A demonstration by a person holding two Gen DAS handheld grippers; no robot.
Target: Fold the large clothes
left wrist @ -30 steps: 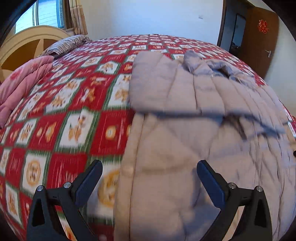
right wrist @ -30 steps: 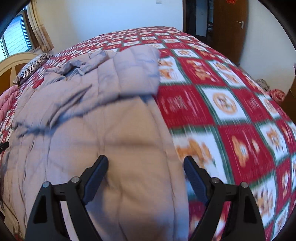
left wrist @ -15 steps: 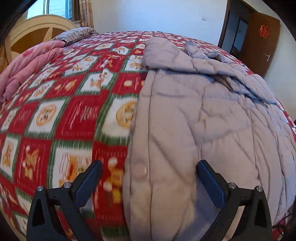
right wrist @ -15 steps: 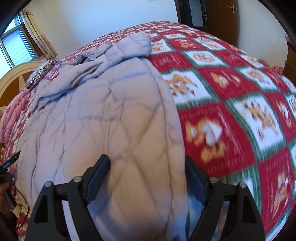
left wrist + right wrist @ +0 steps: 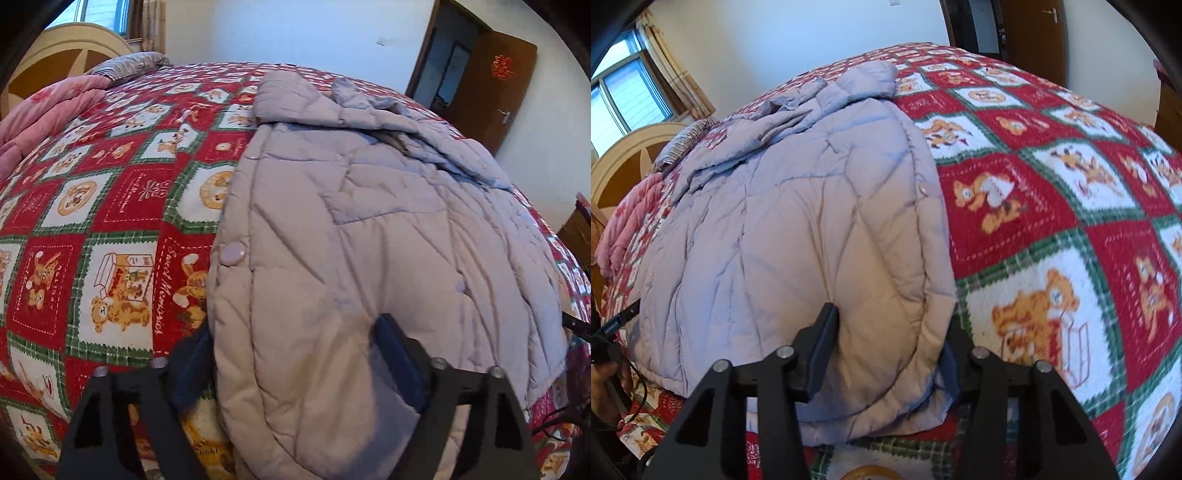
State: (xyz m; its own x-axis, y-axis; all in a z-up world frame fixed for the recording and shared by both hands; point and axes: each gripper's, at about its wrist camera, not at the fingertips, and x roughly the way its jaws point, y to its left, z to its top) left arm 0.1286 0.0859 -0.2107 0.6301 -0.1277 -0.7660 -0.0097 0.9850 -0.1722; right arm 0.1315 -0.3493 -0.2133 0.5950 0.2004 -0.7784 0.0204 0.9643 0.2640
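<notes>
**Both grippers closing on the coat's near corners; fold not started**

Progress: you have the grey quilted coat [image 5: 369,229] lying flat on the teddy-bear bedspread [image 5: 103,206], hem toward you, hood and collar at the far end. The body looks narrowed already, with the sleeve fabric bunched on top near the collar, so my read is the side folds are done. What's left is the lengthwise fold, hem up toward the hood, then any tidy-up. Nothing is lifted yet.

Left gripper [image 5: 295,362]: the jaws straddle the near-left hem corner, one finger outside the edge on the bedspread, the other on top of the coat. The gap stays wide. The inner pad dents the fabric, but I can't tell whether it's a real pinch yet.

Right gripper [image 5: 890,354]: the jaws straddle the near-right hem corner and stand narrower than the left. The left finger presses a crease into the padding, and the right one sits behind the coat's edge. It looks like a bite on the corner.

Versus a second ago:
- Both cameras have come in low toward the hem, so the coat fills more of each view.
- Both jaws have just been closing, from wide open with nothing gripped to bracketing the coat corners.
- The coat itself hasn't shifted on the bed.
</notes>
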